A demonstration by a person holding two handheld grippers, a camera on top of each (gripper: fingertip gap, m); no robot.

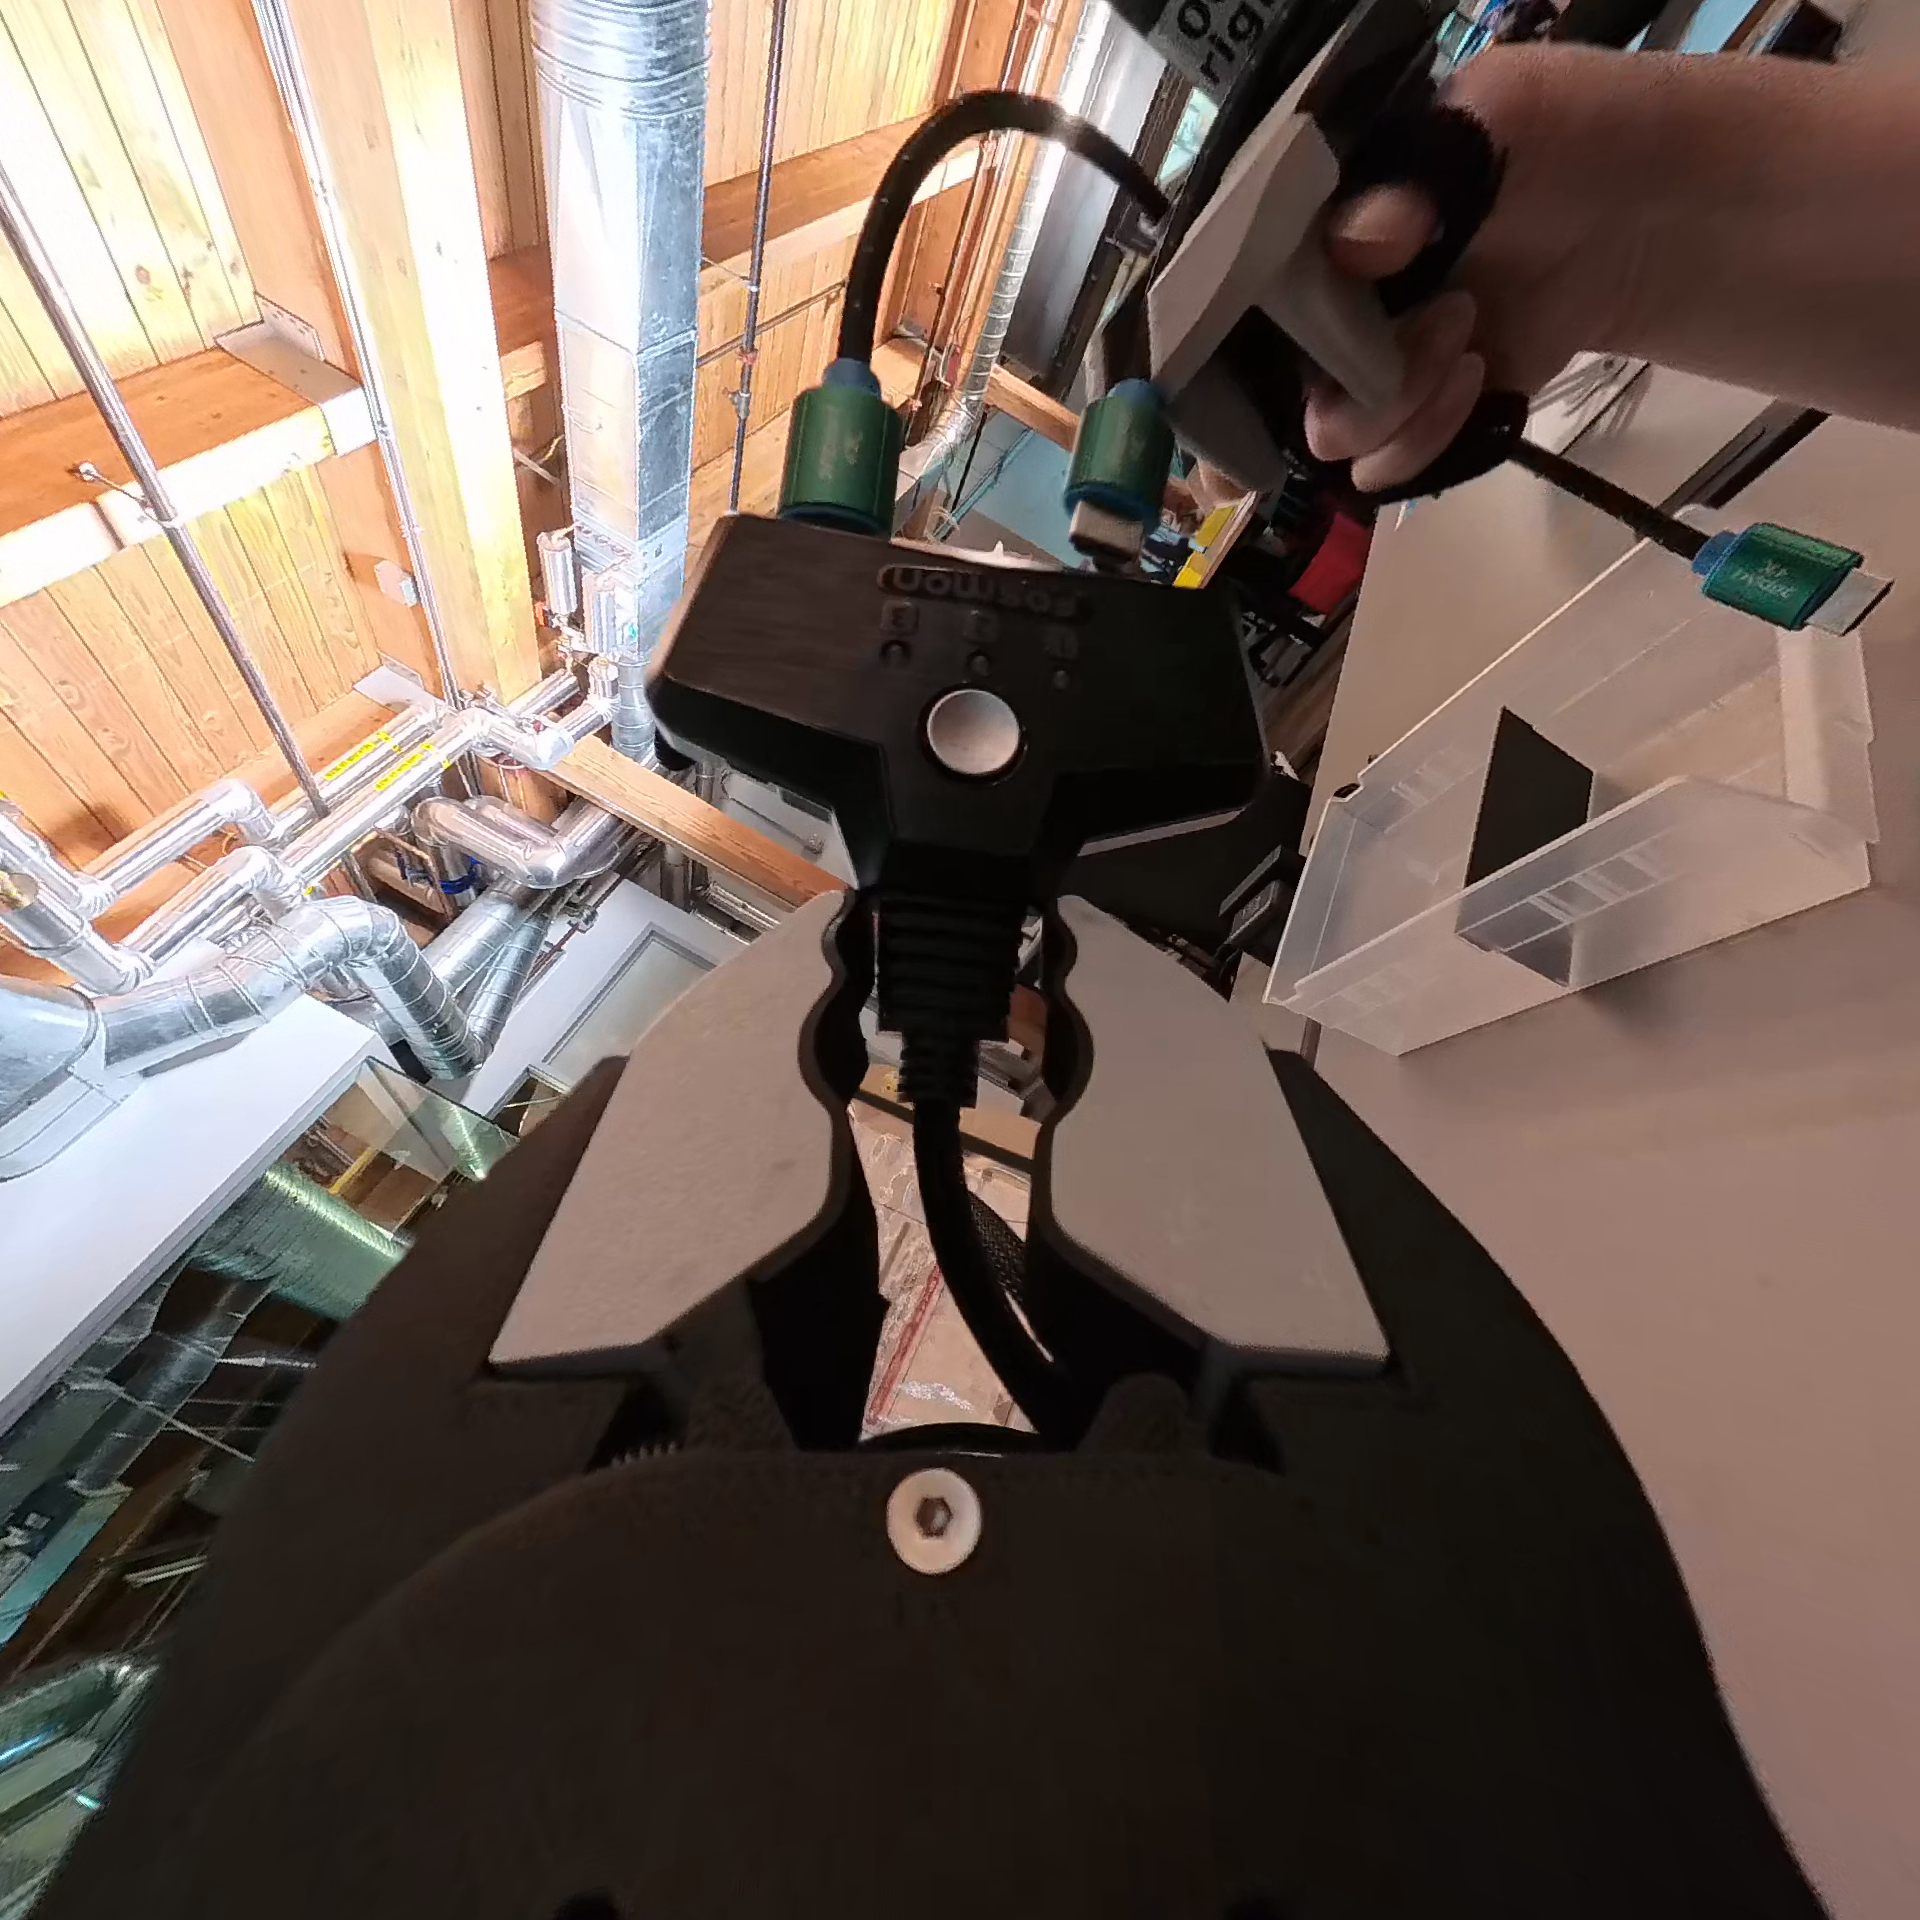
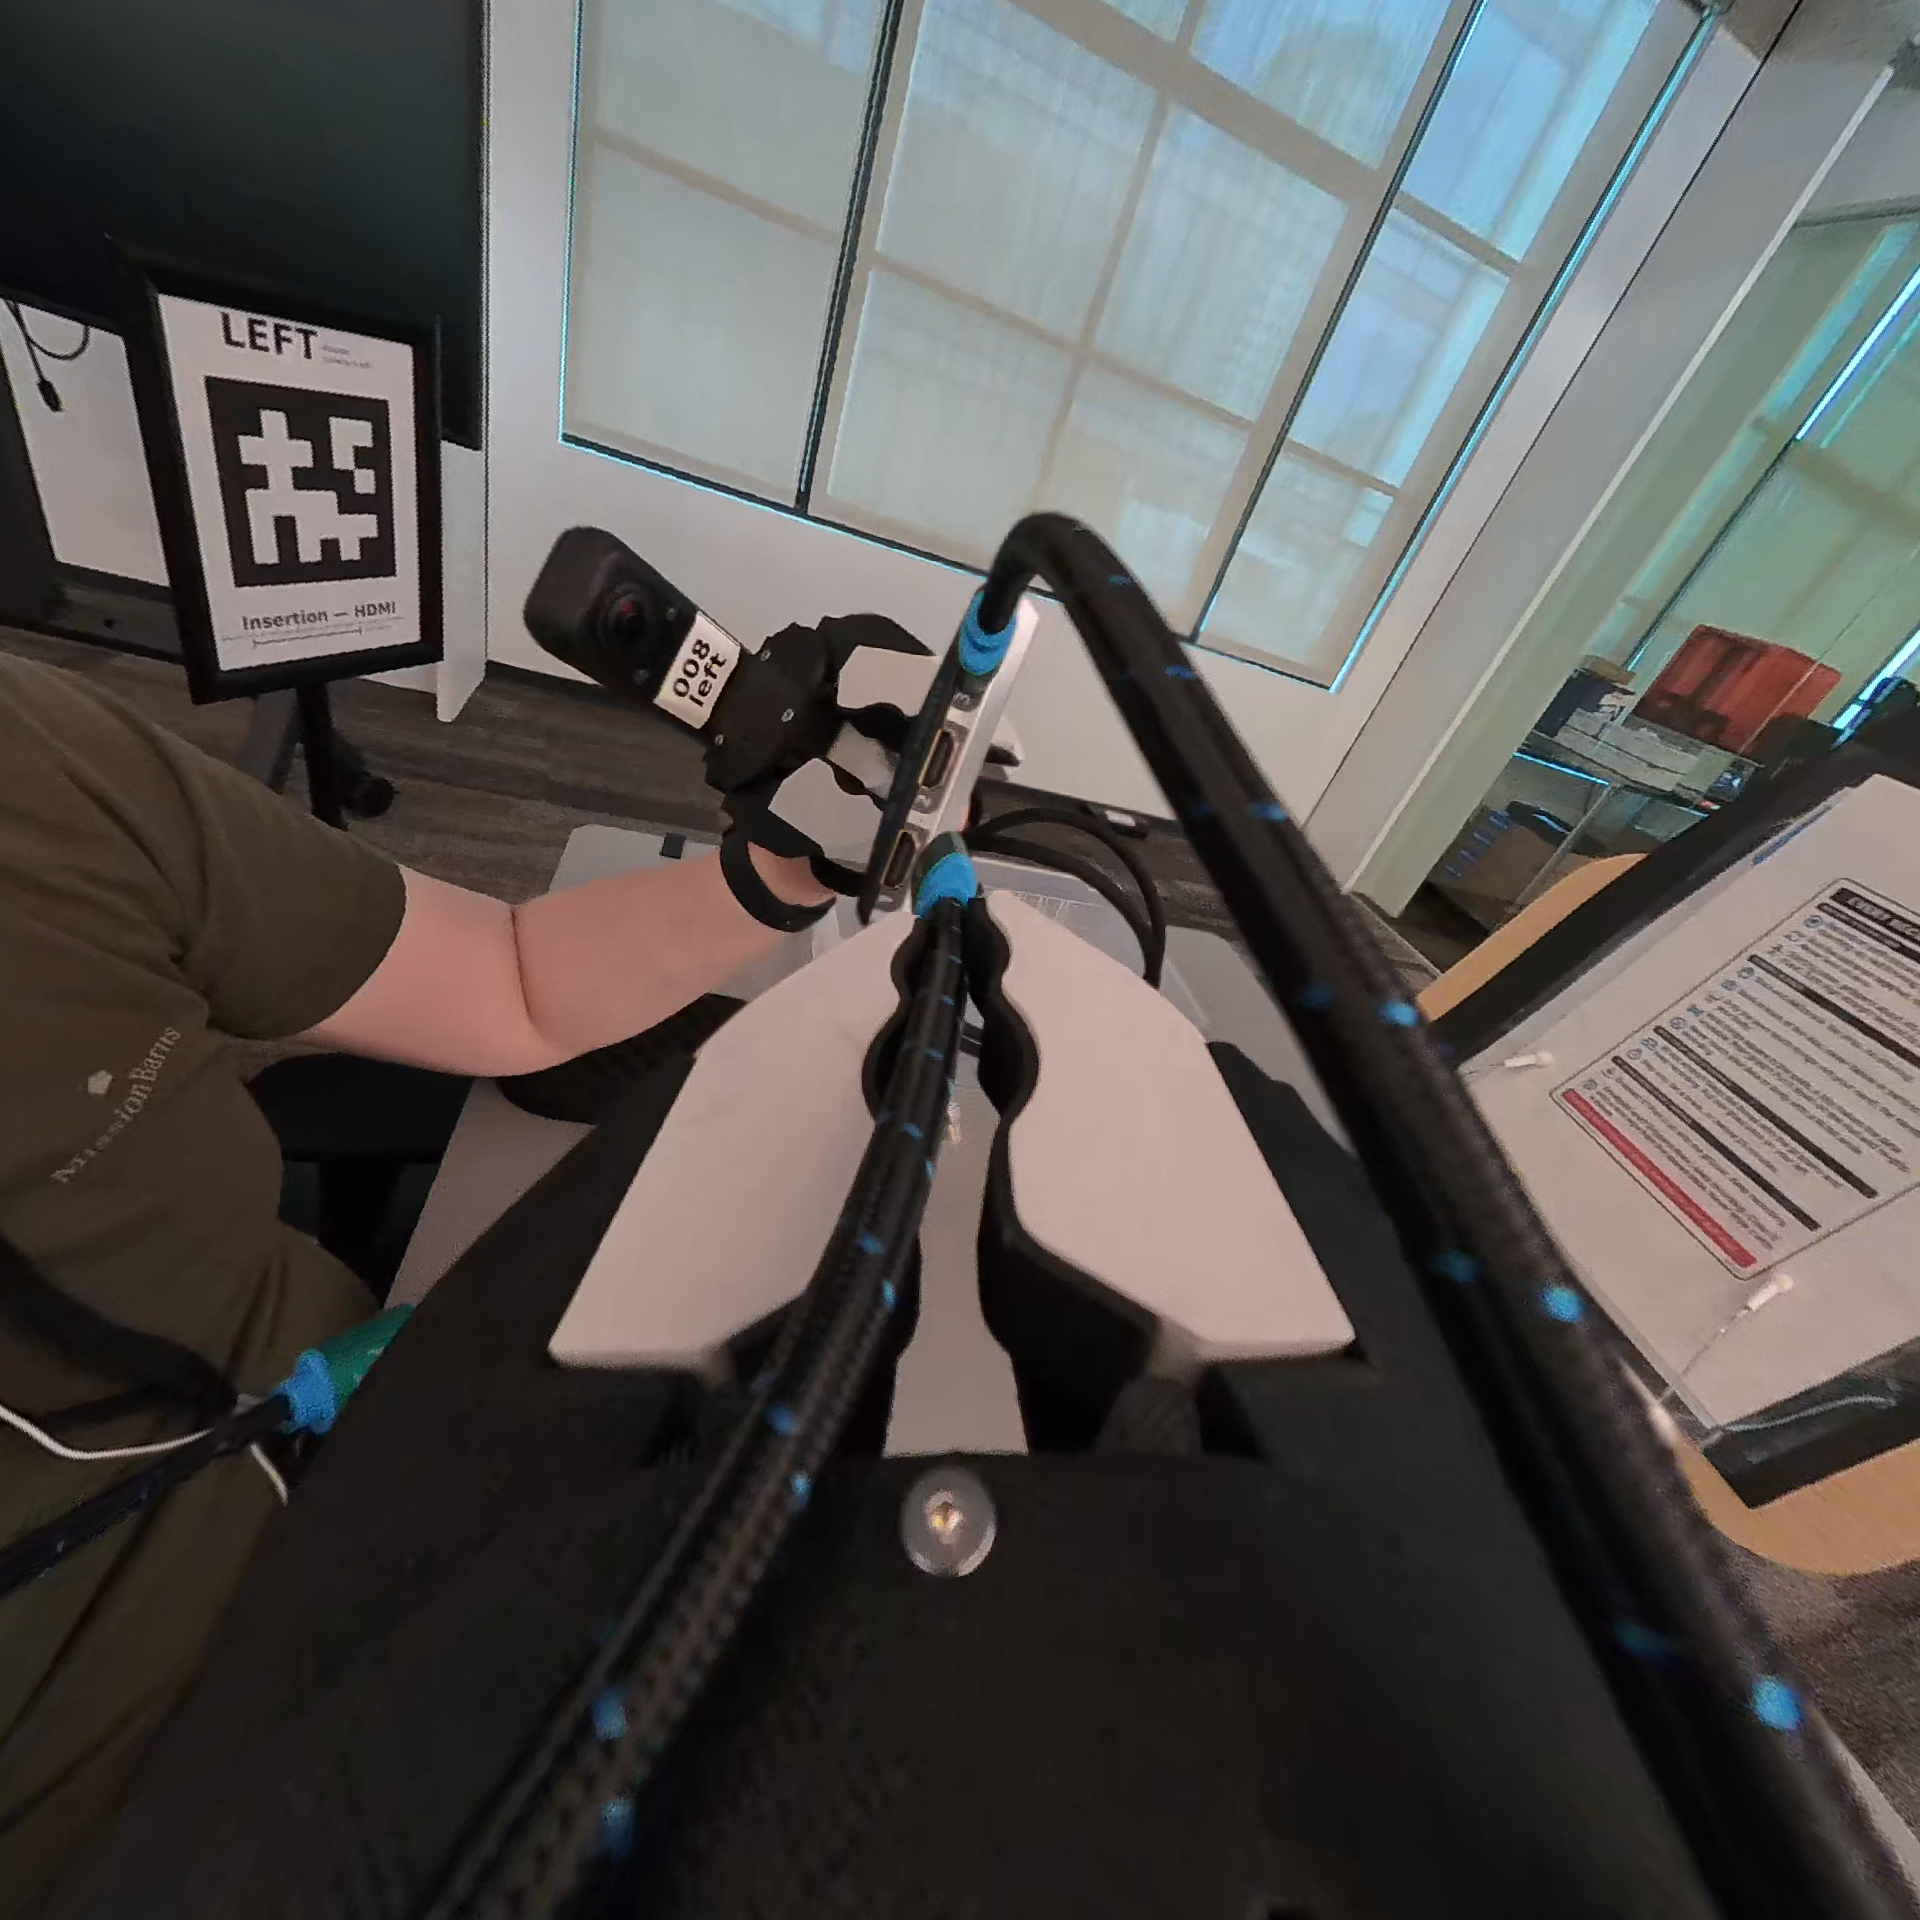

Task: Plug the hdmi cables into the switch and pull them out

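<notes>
The black HDMI switch (image 1: 961, 675) with a silver button is held up in the air. My left gripper (image 1: 945, 935) is shut on the ribbed collar of its own cable. One green HDMI plug (image 1: 836, 447) sits in the switch's left port. My right gripper (image 2: 951, 935) is shut on the braided cable just behind a second green plug (image 1: 1122, 457). That plug's bare metal tip shows right at the switch's edge. In the right wrist view the switch (image 2: 935, 758) is edge-on with two open ports. A third plug (image 1: 1782, 587) hangs free.
A clear plastic tray (image 1: 1558, 831) lies on the grey table (image 1: 1610, 1247) at the right. A braided cable (image 2: 1299, 831) loops across the right wrist view. A framed marker sign (image 2: 301, 488) stands at the back left. A person's arm (image 2: 520, 977) reaches in from the left.
</notes>
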